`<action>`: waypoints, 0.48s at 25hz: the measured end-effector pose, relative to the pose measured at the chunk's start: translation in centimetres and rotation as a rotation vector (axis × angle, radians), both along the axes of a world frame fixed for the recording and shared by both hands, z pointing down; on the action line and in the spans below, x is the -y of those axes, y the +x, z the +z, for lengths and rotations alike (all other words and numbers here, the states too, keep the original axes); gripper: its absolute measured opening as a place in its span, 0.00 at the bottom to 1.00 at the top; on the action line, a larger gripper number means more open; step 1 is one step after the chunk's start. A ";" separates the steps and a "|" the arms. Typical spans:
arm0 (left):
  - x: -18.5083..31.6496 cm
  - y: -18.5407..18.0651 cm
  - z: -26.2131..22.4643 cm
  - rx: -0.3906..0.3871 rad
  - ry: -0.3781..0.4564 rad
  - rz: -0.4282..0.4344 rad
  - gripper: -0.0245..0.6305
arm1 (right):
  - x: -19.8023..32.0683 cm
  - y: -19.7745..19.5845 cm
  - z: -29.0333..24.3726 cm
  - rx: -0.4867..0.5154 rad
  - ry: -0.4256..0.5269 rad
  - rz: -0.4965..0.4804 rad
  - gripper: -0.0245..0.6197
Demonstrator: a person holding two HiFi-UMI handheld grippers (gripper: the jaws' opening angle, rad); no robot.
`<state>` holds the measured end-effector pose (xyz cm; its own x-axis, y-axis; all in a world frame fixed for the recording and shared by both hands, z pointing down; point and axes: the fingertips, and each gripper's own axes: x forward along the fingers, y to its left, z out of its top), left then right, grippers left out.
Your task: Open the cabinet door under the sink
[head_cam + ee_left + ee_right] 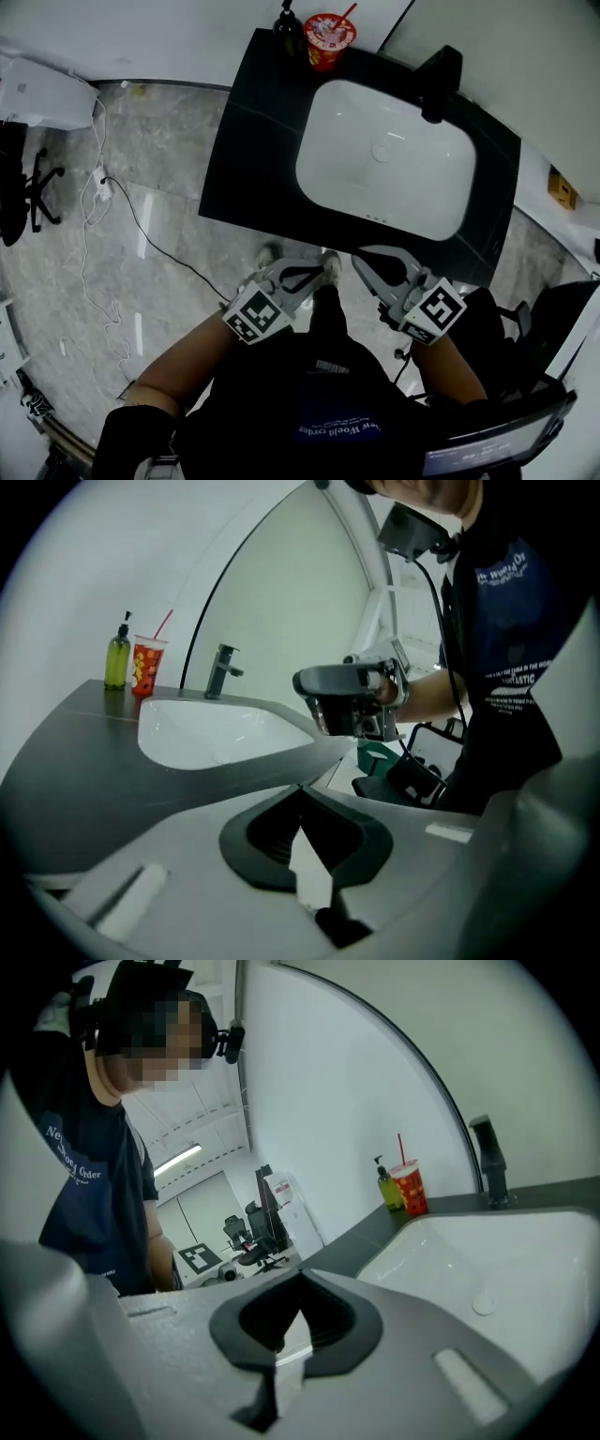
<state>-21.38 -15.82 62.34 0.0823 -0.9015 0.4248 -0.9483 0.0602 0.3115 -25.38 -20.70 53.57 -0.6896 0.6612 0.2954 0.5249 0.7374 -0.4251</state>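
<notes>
From the head view I look right down on a dark tabletop [248, 141] with a white sink [389, 164] set in it. A black tap [439, 80] stands at the back of the sink. A red cup with a straw [328, 39] and a soap bottle [288, 26] stand side by side at the far corner. The bottle looks dark from above, but the left gripper view shows it is yellow-green.

The left tongs [314, 272] and the right tongs [364, 255] are close to each other, just in front of the tabletop's near edge. Both point toward the sink. Each gripper view shows its own tongs clenched, with nothing between them. The left gripper view also shows the right tongs from the side, held in the person's hand [386, 691]. The head view only shows their tops and marker cubes.

The cabinet door is under the sink, below the tabletop's front edge. I think that edge hides it, because I cannot see the door in any view.

Only the head view shows the grey stone floor [169, 159], a white cable [86, 234] lying on it, and a black office chair [19, 183] at the left. Only the right gripper view shows more office chairs [248, 1237] far back in the room.
</notes>
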 end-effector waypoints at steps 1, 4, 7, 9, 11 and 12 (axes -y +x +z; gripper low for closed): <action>-0.4 0.3 1.3 0.023 -0.022 0.011 0.04 | -0.7 0.4 1.0 -0.015 -0.001 -0.009 0.04; -1.3 0.6 4.6 0.091 -0.077 0.053 0.04 | -2.3 1.2 3.5 -0.046 -0.012 -0.015 0.04; -1.7 0.7 7.2 0.134 -0.105 0.098 0.04 | -3.6 1.7 5.4 -0.043 -0.026 -0.005 0.04; -1.9 1.0 8.7 0.177 -0.129 0.133 0.04 | -4.6 2.2 6.4 -0.078 -0.041 0.007 0.04; -2.2 1.3 10.1 0.218 -0.154 0.178 0.04 | -5.2 2.7 7.2 -0.102 -0.045 0.034 0.04; -2.4 1.4 10.7 0.235 -0.165 0.203 0.06 | -5.4 2.9 7.6 -0.104 -0.047 0.053 0.04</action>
